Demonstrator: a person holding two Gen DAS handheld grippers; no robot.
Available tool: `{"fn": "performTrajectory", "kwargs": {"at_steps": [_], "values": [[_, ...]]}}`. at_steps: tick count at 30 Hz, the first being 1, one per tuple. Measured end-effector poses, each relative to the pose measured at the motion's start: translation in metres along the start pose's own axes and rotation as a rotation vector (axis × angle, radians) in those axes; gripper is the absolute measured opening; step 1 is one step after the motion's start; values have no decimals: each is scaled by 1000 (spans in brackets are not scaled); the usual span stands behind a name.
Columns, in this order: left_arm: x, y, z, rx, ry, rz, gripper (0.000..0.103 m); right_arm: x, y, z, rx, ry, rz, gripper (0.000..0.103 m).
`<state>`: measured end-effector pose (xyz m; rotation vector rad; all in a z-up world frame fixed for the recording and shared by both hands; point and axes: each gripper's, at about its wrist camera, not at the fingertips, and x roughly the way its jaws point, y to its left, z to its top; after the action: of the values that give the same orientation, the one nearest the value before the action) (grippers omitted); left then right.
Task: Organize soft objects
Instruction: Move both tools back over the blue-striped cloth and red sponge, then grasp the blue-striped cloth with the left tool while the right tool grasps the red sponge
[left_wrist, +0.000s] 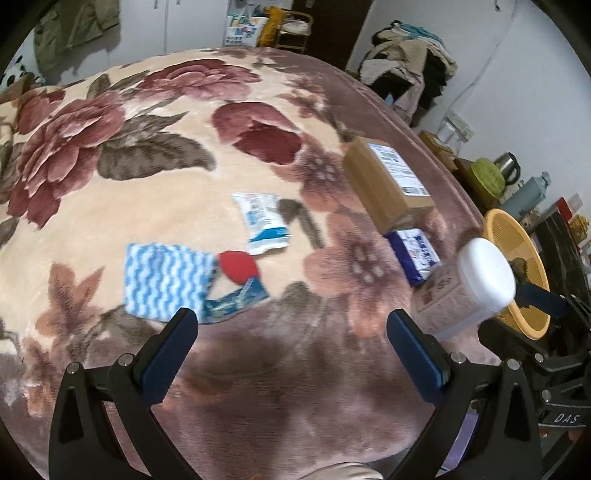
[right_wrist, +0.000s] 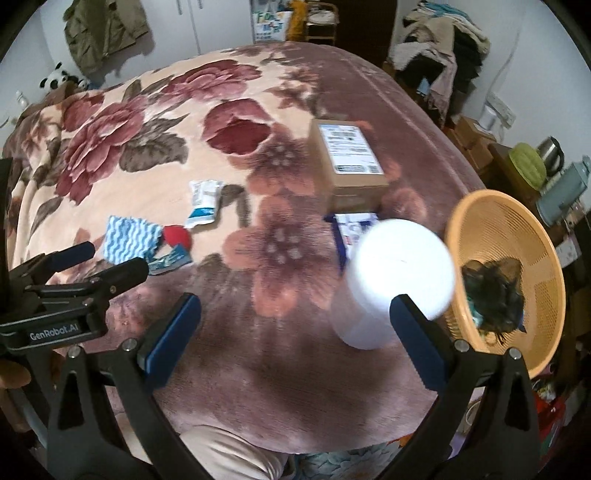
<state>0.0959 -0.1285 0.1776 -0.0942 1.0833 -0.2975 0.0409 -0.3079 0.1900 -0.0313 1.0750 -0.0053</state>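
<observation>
Left wrist: basket (left_wrist: 496, 225) overhangs blanket (left_wrist: 147, 229) (edge).

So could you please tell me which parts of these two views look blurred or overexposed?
Right wrist view: the white-capped bottle is smeared and its cap blown out, the cardboard box slightly blurred. Left wrist view: the striped cloth and bottle are soft; strong fisheye bending in both.

On the floral blanket (left_wrist: 110, 192) ahead of me sits 1 cardboard box (left_wrist: 384, 184) with a printed label on top. Nearer me stands a white-capped jar (right_wrist: 391, 280), blurred. Against the far wall I see a piled clothes heap (right_wrist: 443, 48), a hanging green jacket (right_wrist: 103, 29) and a panda toy (right_wrist: 55, 79).
</observation>
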Motion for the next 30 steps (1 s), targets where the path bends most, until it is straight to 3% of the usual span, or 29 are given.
{"fn": "performTrajectory", "kwargs": {"at_steps": [20,30], "values": [[46,131,-12,-188,63,96,102,73,82,10,-116,102,94,103],[92,134,-5,-190,114,109,102,103,93,11,-115,146,123,103]]}}
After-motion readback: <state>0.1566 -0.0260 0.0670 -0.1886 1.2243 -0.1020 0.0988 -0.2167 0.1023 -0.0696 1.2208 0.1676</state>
